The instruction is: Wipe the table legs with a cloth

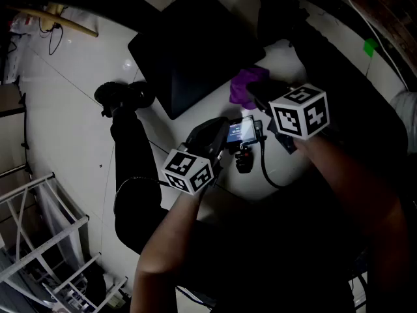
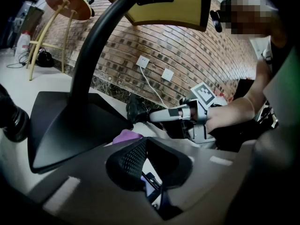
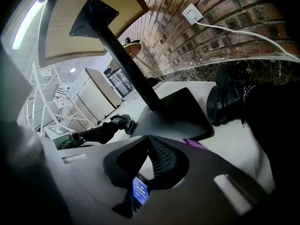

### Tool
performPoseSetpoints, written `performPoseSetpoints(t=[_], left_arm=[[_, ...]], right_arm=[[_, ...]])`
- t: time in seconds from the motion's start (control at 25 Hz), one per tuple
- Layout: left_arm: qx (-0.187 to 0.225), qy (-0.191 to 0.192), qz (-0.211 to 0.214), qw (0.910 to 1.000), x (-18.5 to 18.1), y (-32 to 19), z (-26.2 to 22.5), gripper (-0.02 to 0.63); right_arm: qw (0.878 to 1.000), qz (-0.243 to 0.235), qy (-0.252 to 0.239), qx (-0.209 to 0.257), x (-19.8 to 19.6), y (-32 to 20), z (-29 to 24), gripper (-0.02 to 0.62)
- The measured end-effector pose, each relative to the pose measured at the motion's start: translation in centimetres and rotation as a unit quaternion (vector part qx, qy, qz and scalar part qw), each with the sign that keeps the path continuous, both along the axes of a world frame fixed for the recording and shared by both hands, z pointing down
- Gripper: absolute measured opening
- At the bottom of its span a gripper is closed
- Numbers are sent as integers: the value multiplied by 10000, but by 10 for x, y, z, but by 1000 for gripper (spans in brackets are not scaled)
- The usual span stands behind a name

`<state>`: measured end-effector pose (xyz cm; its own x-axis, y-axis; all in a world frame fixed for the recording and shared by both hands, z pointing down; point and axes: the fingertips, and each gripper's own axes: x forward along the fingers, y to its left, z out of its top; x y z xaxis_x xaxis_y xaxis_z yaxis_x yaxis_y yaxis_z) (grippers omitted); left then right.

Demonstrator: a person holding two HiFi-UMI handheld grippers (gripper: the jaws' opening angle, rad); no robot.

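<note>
Left gripper (image 2: 146,142) first: its jaws are pressed together on nothing, with the tips pointing at the table's black base plate (image 2: 70,121), which I use as my landmark. Next comes a small lit-screen device (image 1: 241,130), lying on the white floor on my side of the plate. The purple cloth (image 1: 247,87) sits crumpled on the floor just beside the plate's near right edge, and neither gripper holds it. My right gripper (image 3: 149,138) is likewise closed and empty, its tips right by the cloth. I judge the step in hand is picking up the cloth. I should spread the right jaws, lower them over a raised fold and pinch a thick bunch. That should leave a loose flap to wrap round the black pedestal leg (image 3: 126,60) rising from the plate, and I must keep clear of the device's cable (image 1: 264,168).
</note>
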<state>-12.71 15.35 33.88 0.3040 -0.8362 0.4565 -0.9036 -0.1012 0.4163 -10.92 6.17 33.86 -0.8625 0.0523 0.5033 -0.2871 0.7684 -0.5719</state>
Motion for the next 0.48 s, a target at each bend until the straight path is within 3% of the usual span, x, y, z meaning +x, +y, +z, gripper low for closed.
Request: performPoseSetpoints(t=[0.12,0.48], left_arm=[[-102,-70,84,9999,7,-17,12,12],[-778,-979,612,9903,1,-57,53,21]], right_arm=[[9994,114,329,60,12,-5,11,3],[9947,618,815,-57,30,-24,29,3]])
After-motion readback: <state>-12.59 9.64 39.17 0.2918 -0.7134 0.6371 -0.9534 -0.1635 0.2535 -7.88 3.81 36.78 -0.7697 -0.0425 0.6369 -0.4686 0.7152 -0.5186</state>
